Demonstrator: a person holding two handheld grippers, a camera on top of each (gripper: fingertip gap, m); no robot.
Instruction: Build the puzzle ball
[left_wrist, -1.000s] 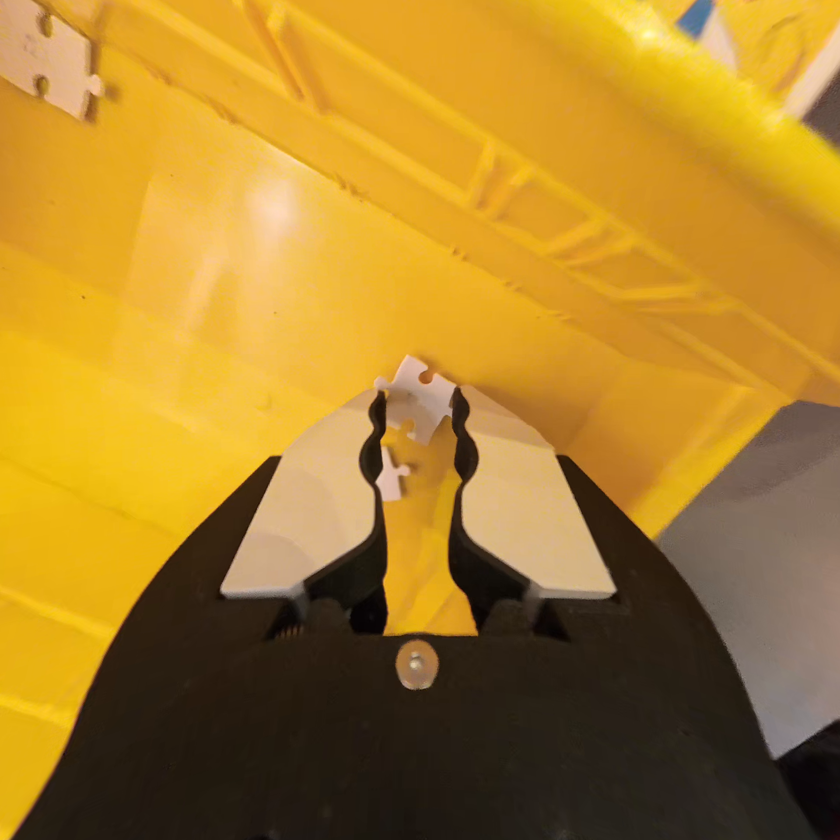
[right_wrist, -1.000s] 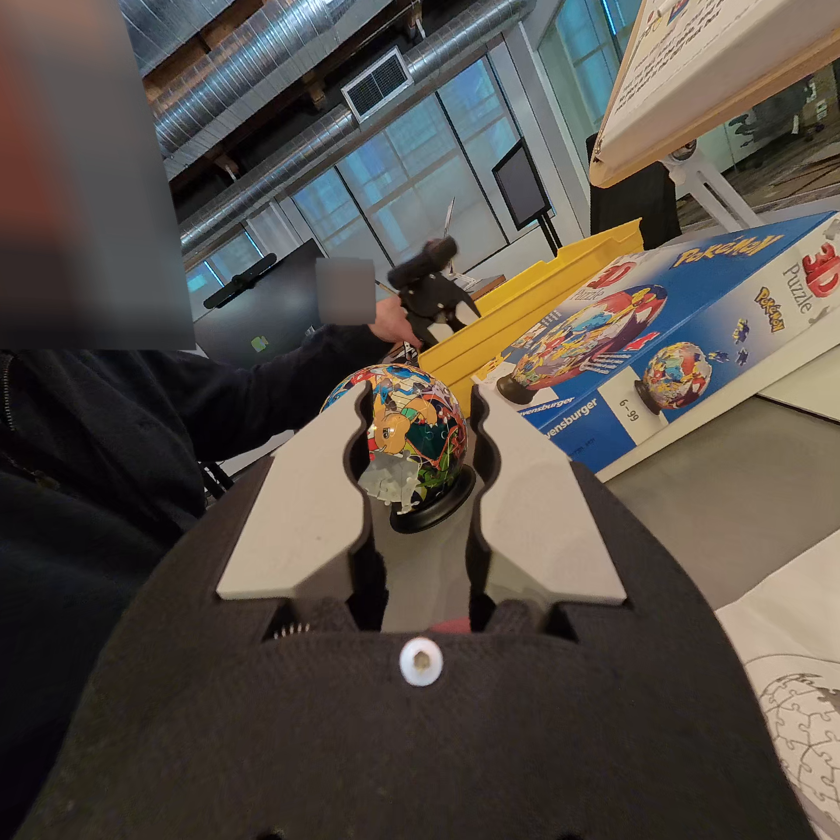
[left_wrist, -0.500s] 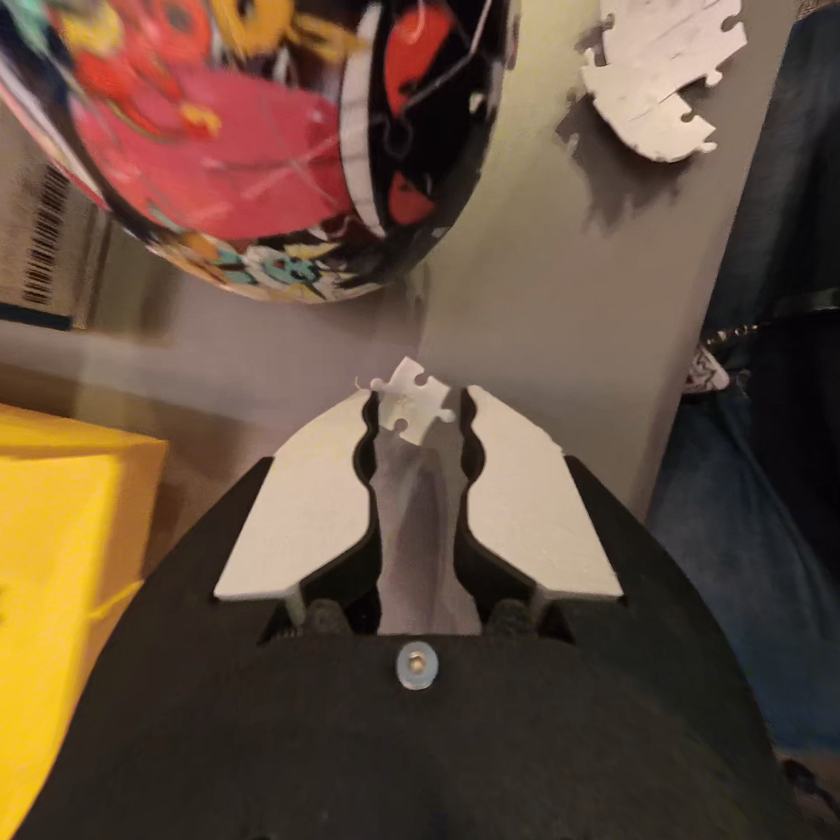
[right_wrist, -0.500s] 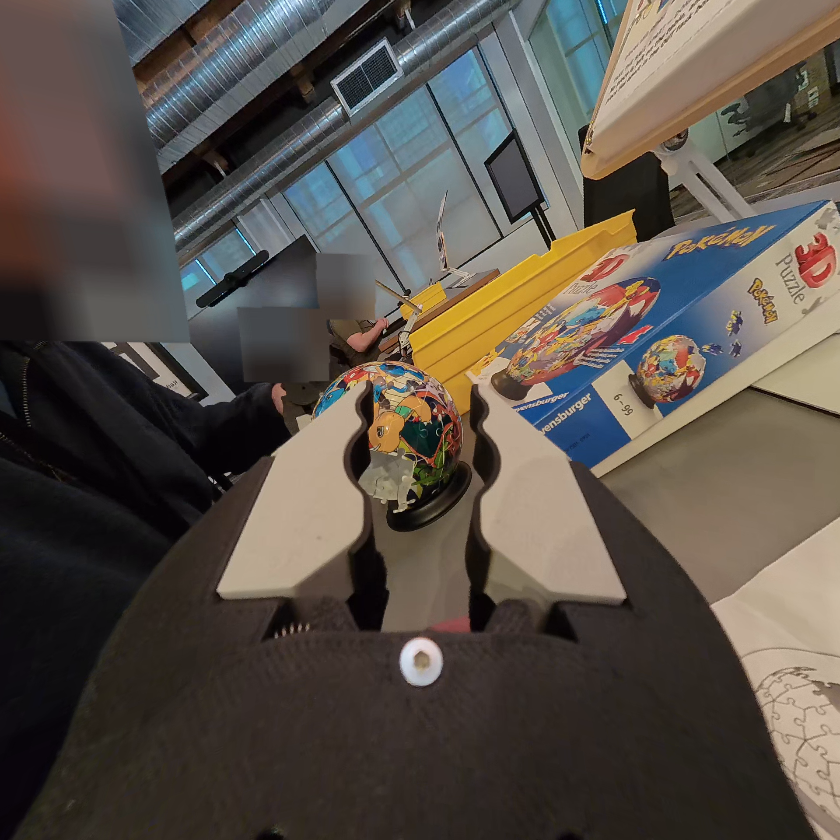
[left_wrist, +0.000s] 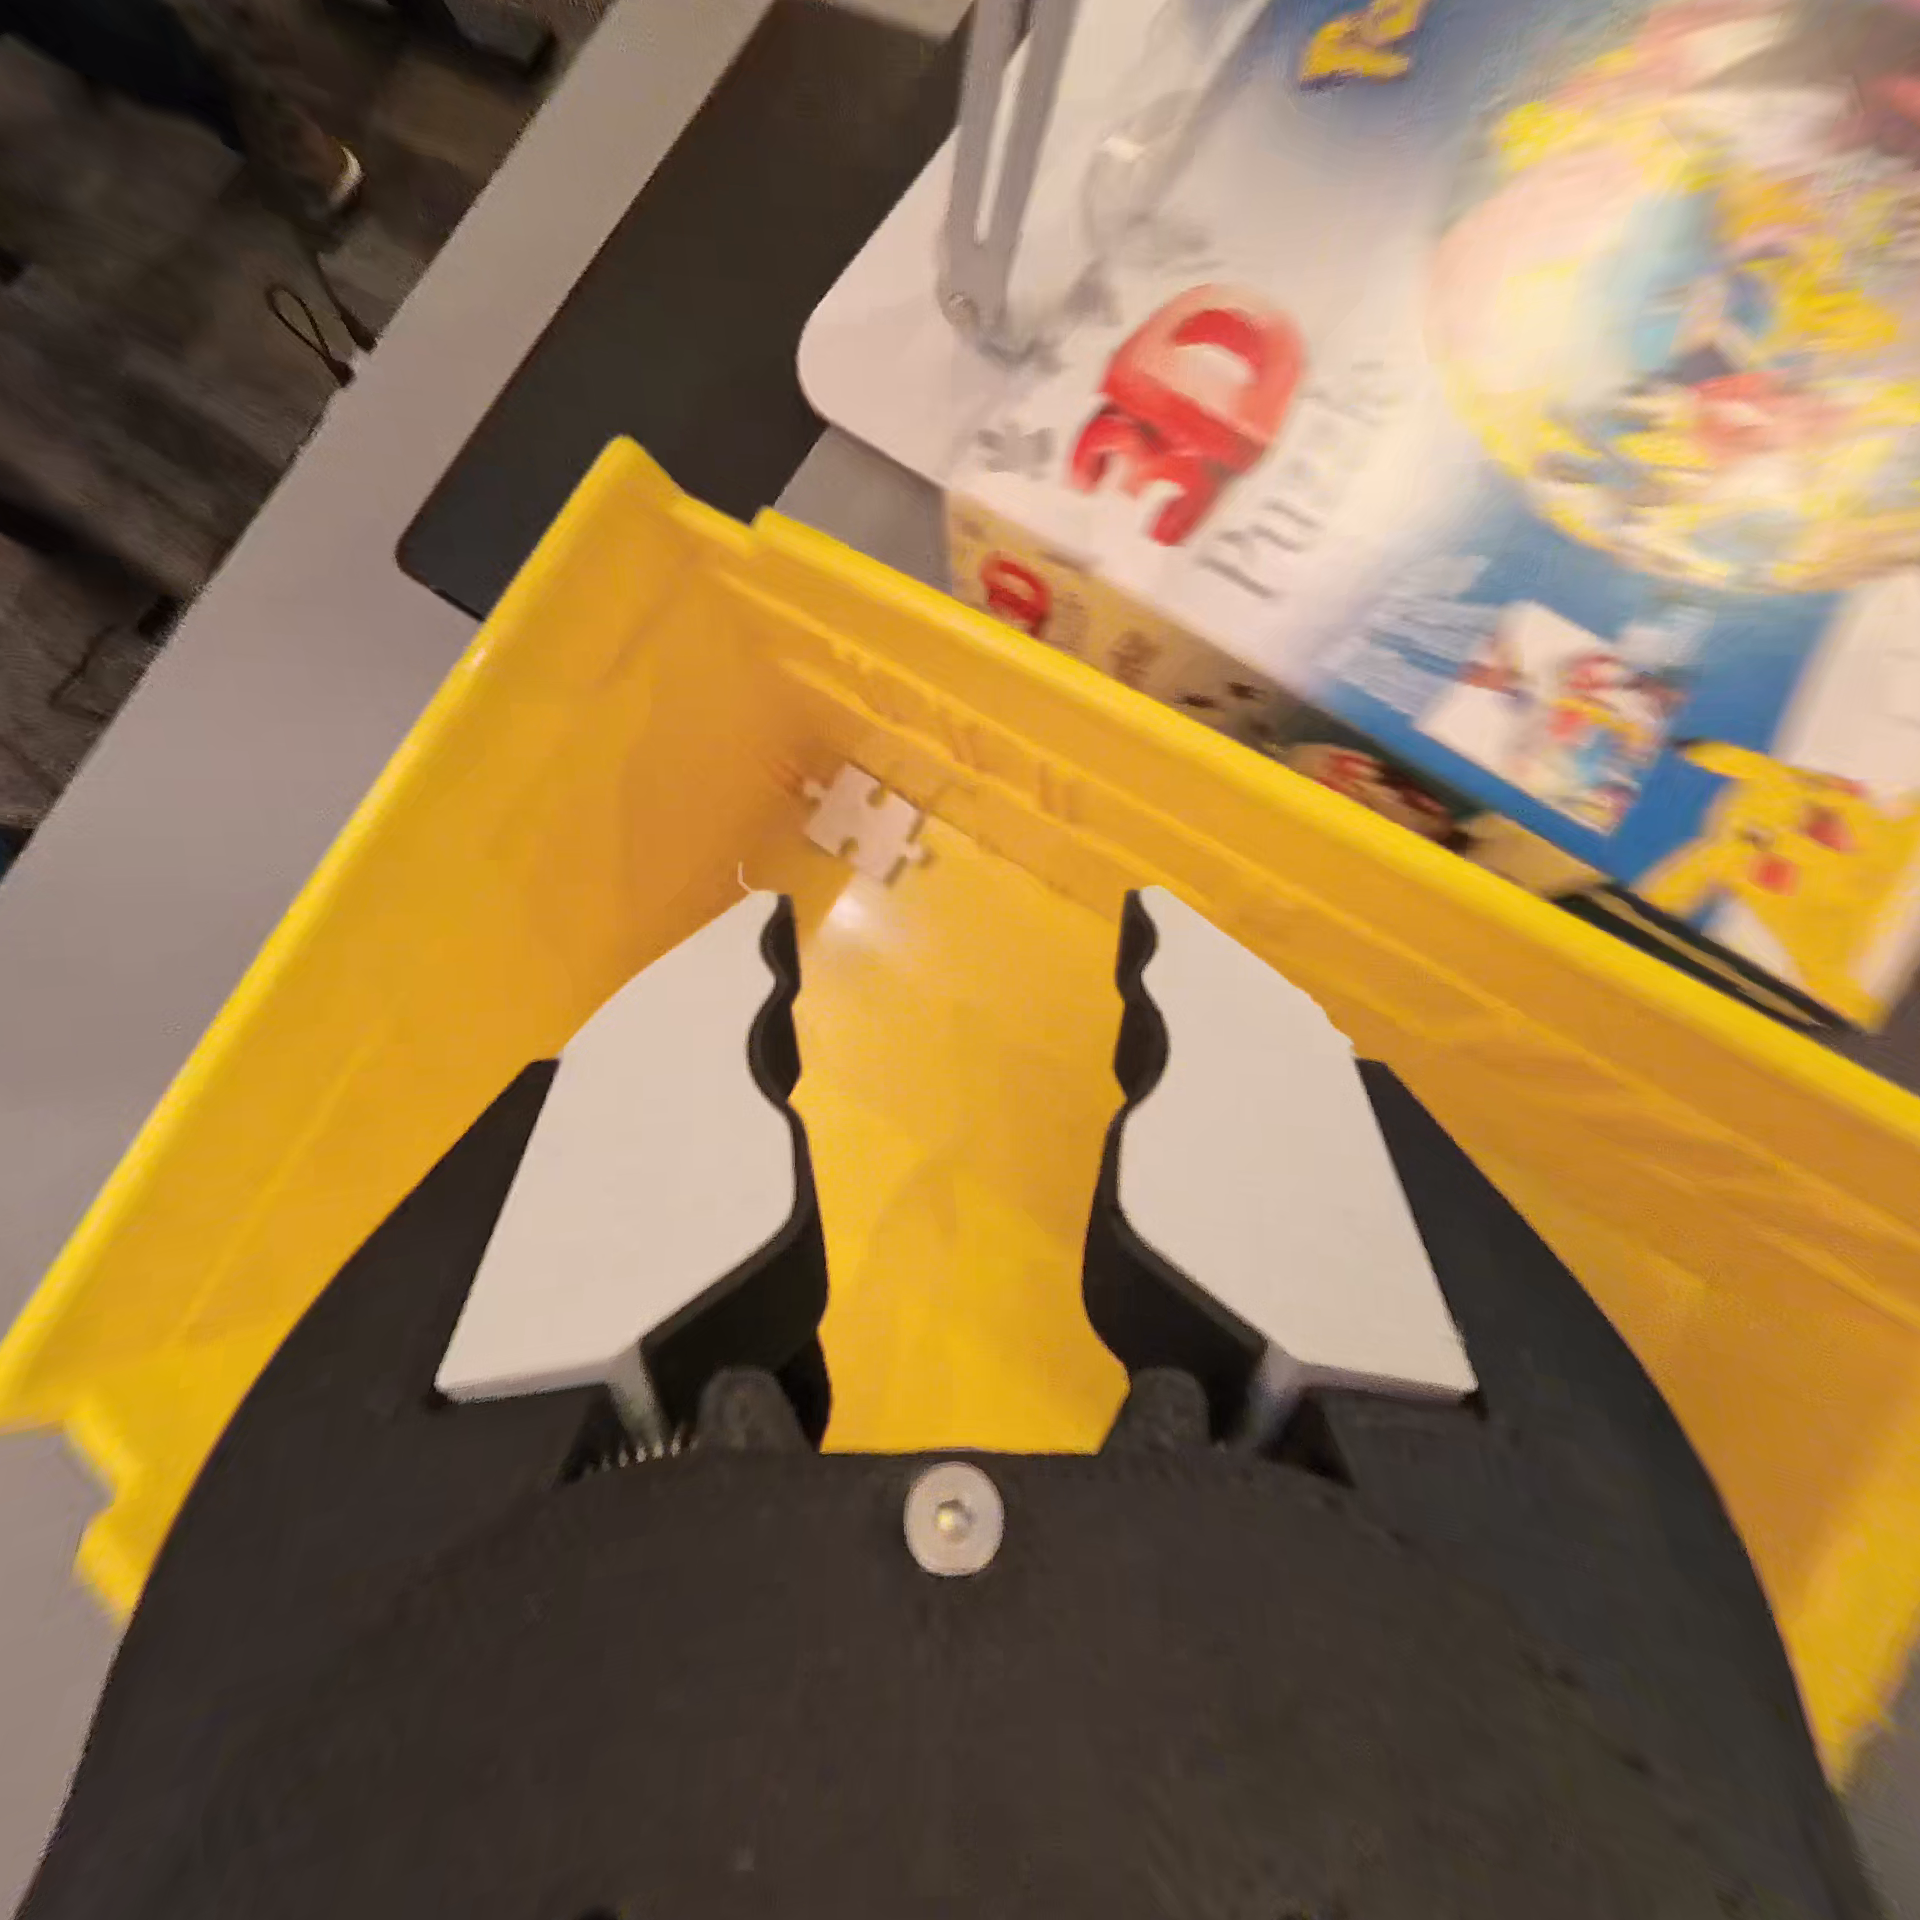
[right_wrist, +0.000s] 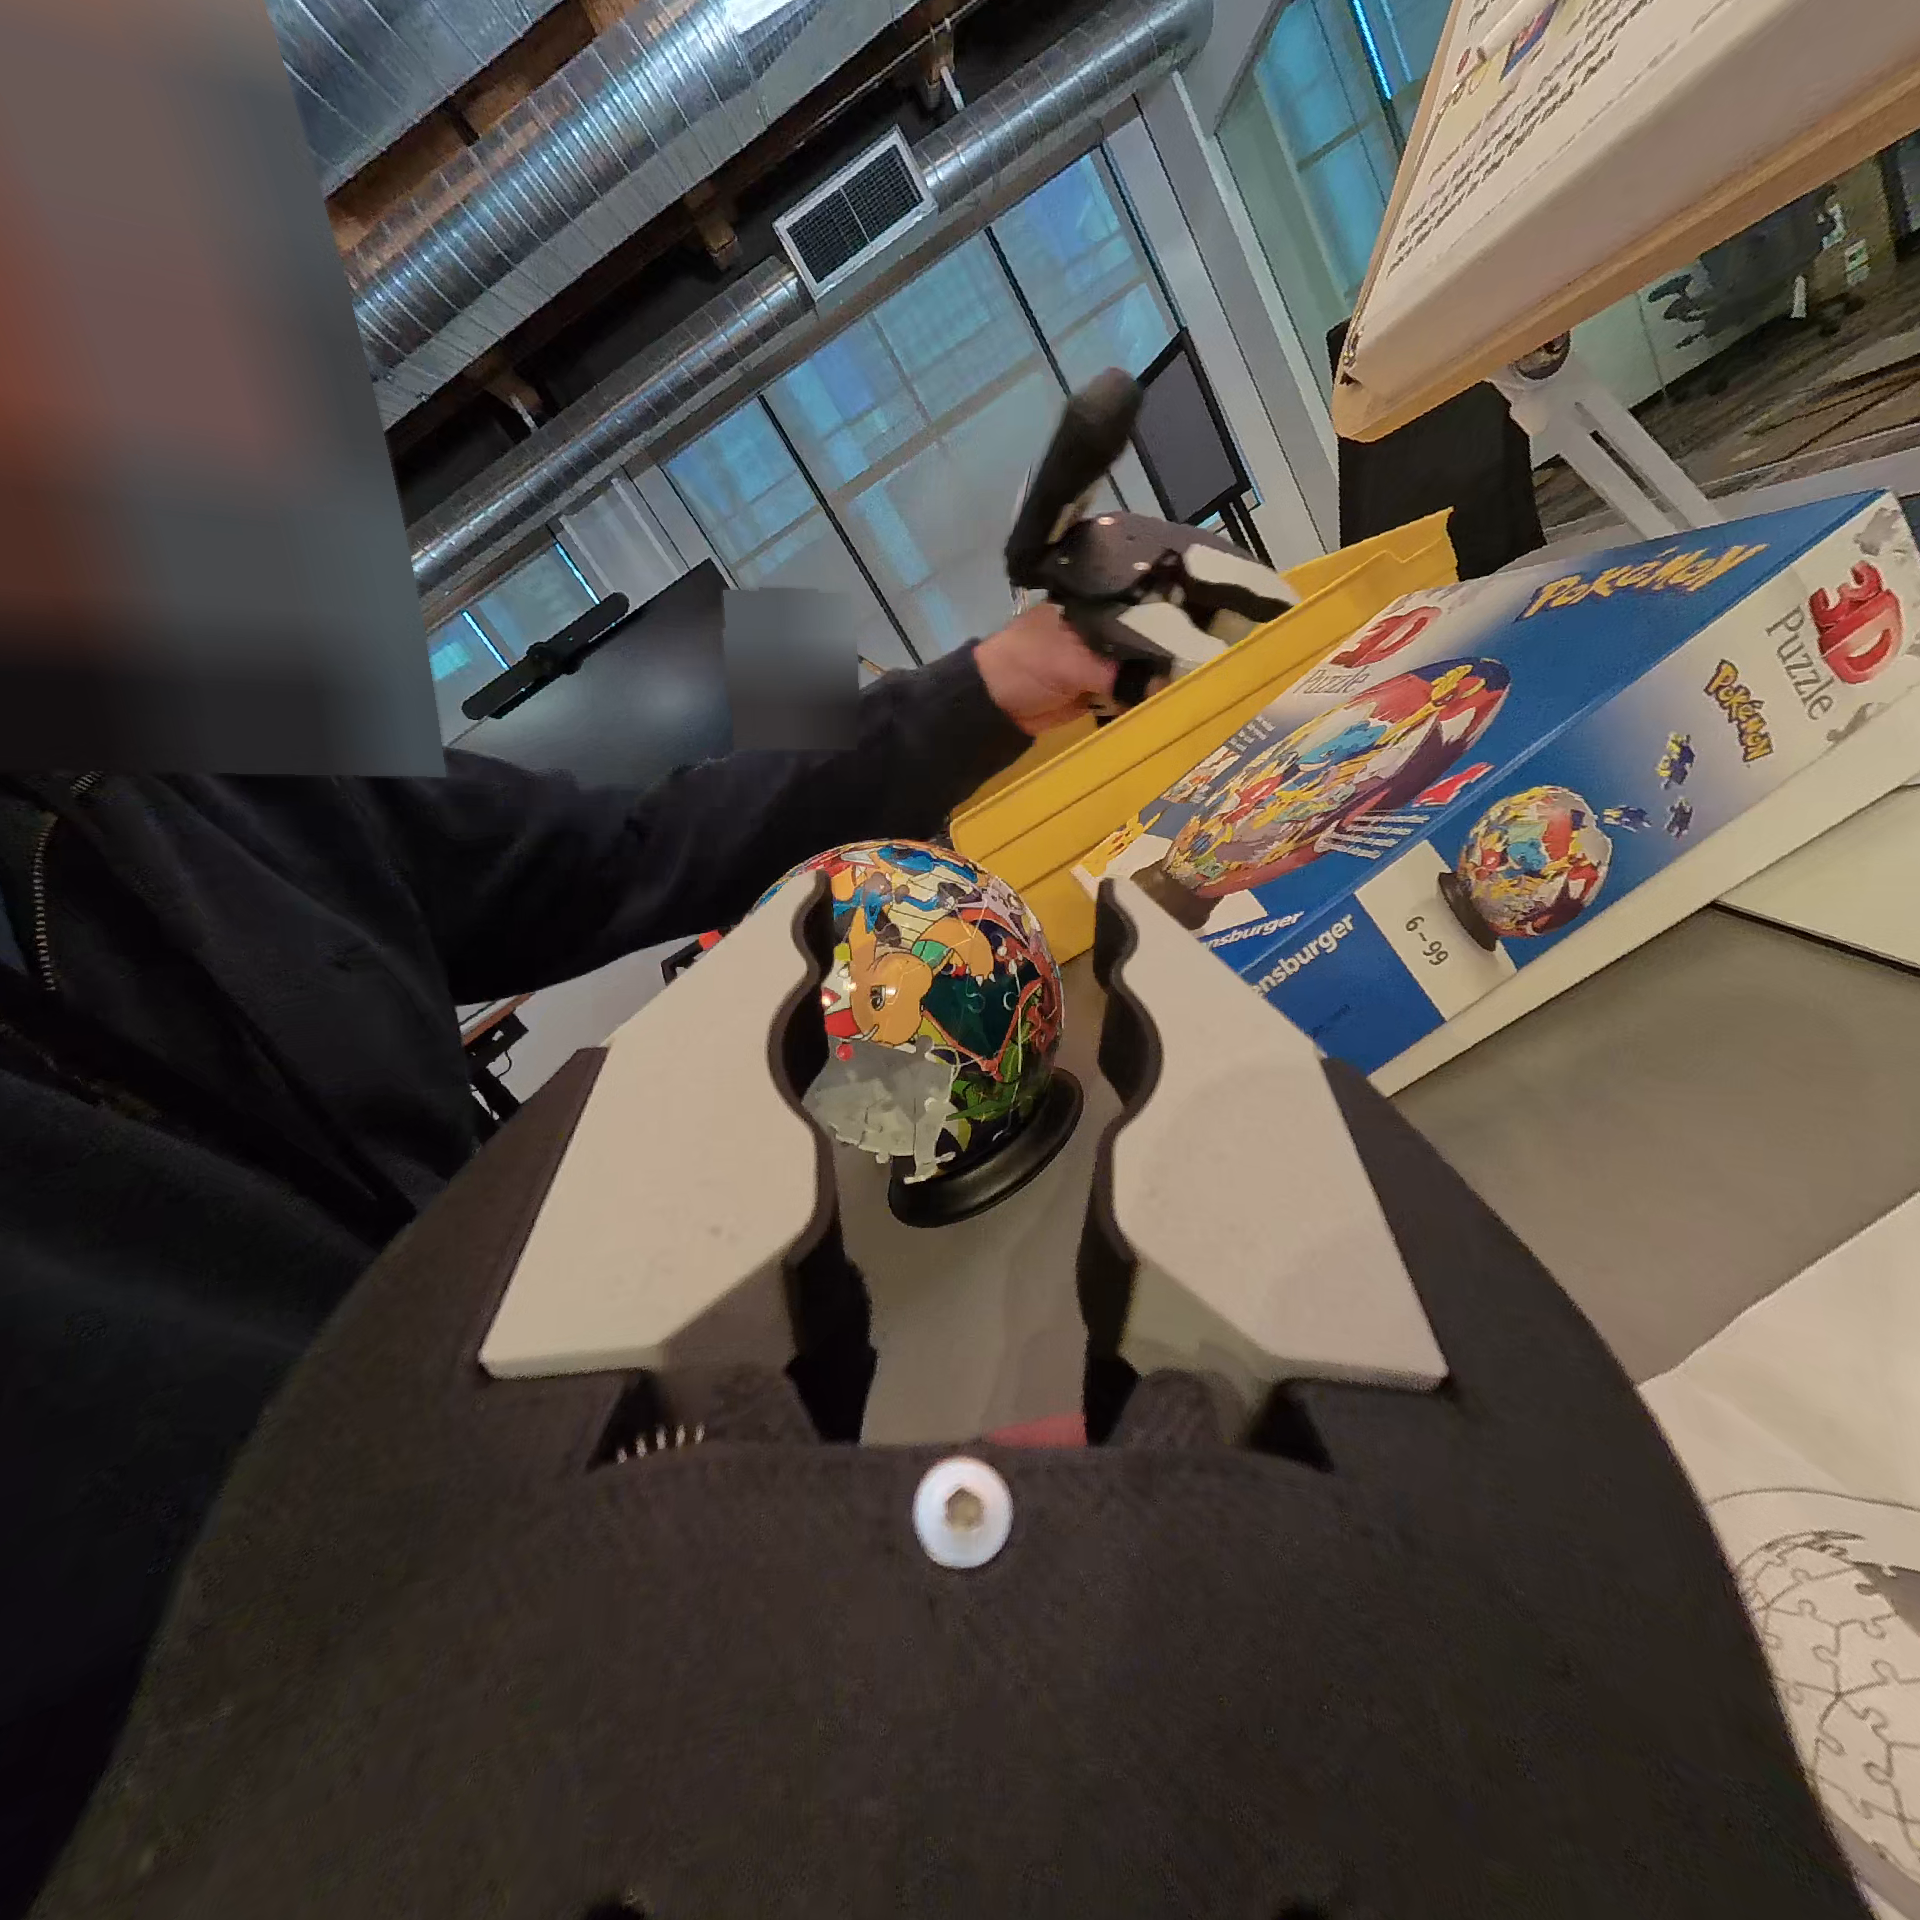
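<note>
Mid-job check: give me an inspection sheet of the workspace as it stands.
Surface: grey table, bare in front of the ball.
Job's things: puzzle ball on a black stand, a patch unfinished; one white piece in the yellow bin.
Clutter: puzzle box; printed sheet.
Grippers: left gripper open above the bin, empty; right gripper open, framing the ball.
Cables: nothing seen on the table.
Surroundings: windows, ceiling ducts, tilted board.

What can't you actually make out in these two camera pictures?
- Yellow plastic bin, left wrist view: the black gripper body hides most of its floor.
- Printed puzzle box, left wrist view: its picture is motion-blurred.
- Colourful puzzle ball, right wrist view: its far side is hidden, so remaining gaps are uncountable.
</note>
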